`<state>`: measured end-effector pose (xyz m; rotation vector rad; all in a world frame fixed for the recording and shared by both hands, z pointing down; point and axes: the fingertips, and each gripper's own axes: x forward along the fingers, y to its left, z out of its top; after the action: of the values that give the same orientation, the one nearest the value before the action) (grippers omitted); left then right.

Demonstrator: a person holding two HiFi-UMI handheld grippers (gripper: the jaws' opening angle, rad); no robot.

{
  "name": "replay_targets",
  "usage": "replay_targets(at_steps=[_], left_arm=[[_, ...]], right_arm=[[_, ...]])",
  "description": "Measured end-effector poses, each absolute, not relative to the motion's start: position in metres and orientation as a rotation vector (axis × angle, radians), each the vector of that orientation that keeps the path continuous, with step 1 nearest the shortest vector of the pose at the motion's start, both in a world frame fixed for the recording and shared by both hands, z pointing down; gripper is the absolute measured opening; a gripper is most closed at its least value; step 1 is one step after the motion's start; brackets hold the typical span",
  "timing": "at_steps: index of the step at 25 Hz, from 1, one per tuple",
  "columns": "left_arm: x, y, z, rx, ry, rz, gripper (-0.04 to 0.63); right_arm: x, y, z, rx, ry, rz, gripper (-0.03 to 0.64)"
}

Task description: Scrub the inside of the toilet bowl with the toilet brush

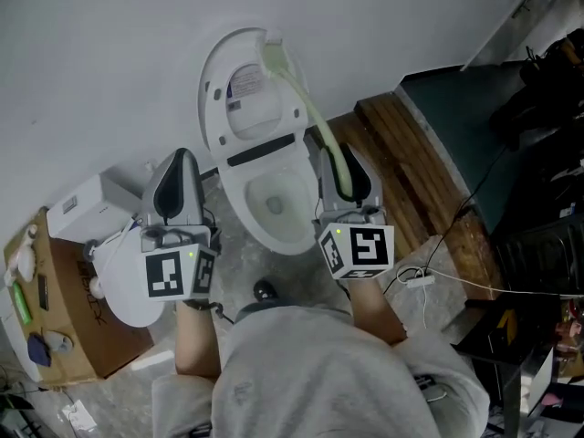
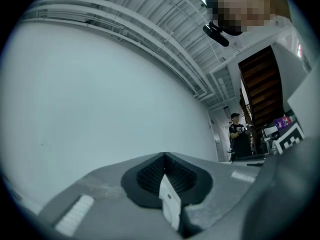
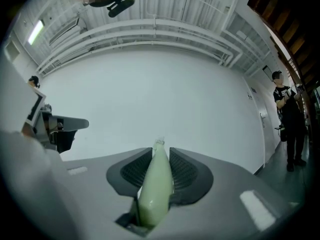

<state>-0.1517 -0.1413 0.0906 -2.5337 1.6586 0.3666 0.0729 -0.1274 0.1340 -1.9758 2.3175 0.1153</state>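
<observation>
Gripping toilet brush (image 3: 155,189): right tool (image 3: 161,156). Left tool (image 2: 165,171) closed.

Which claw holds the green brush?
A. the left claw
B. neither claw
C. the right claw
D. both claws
C: in the right gripper view the right claw is shut on the brush handle, and the left claw has no brush in it.

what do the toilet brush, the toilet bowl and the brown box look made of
Toilet brush: pale green and smooth with a soft sheen, most likely moulded plastic.
Toilet bowl: white with a glossy surface, which looks like glazed ceramic.
Box: flat matte brown with creased edges, probably cardboard.
</observation>
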Motion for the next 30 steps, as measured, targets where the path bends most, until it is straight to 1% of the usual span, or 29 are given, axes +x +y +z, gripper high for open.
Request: replay_targets(at_steps=[13,30], left_arm=[[-0.156,-0.210,0.154,-2.703,1.561,0.222,0.005],[-0.144,-0.241,0.226,-2.819,1.518,0.117,0.005]], right_arm=[[0.056,-0.167,0.233,-2.168,2.370,-0.164,0.106],[0.052,-0.170,0.390,-2.276,2.510,-0.643,0.106]])
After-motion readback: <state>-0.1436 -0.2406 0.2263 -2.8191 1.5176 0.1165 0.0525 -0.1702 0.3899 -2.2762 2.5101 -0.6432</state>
